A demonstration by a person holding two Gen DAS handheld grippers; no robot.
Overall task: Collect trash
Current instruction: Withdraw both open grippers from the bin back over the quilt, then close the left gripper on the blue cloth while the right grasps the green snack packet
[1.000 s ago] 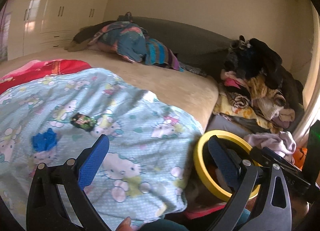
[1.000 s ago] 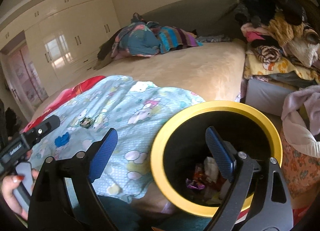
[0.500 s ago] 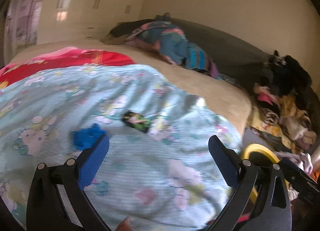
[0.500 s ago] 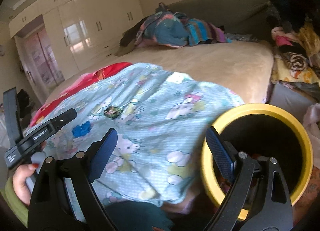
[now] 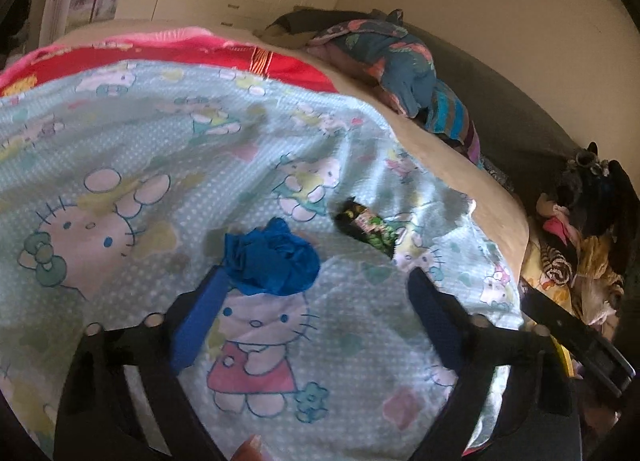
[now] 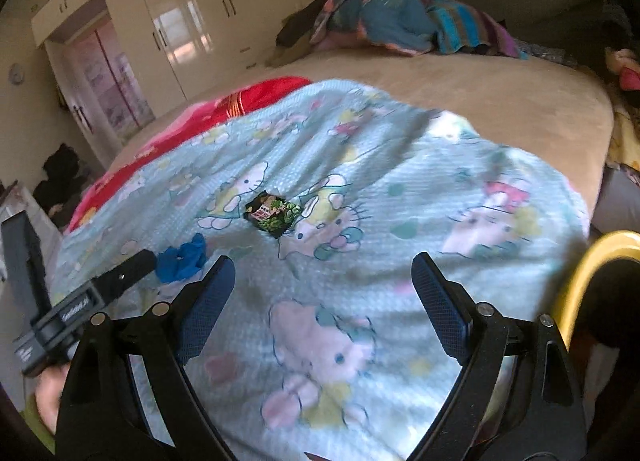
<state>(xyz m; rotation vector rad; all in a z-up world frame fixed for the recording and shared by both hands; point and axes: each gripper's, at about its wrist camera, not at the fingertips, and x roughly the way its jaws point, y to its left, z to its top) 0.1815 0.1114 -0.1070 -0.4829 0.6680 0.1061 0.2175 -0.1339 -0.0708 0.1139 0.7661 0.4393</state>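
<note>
1. Trash of two kinds lies on the pale blue cartoon-cat blanket (image 5: 120, 149) that covers the near part of the tan bed (image 6: 500, 101): a crumpled blue wad (image 5: 272, 261) and a dark green and black snack wrapper (image 5: 366, 227).
2. We see our left gripper (image 5: 316, 297) with its jaws closing; the blue pad of its left finger (image 5: 200, 325) reaches the wad's near edge, the right finger stands apart from it, and nothing is pinched yet.
3. We hold our right gripper (image 6: 324, 293) wide open and empty above the blanket, the wrapper lying beyond its fingertips toward the blanket's middle.
4. From the right wrist view, the wad (image 6: 182, 261) sits left of the wrapper (image 6: 272, 213), nearer the blanket's left edge, just past the tip of the left gripper's black body.
5. We make out the yellow rim of a black bin (image 6: 580, 277) off the bed's right edge.
6. Bundled bedding in blue, pink and stripes (image 6: 400, 17) sits at the bed's far edge, and a red blanket (image 5: 240, 57) shows beyond the cartoon one.
</note>
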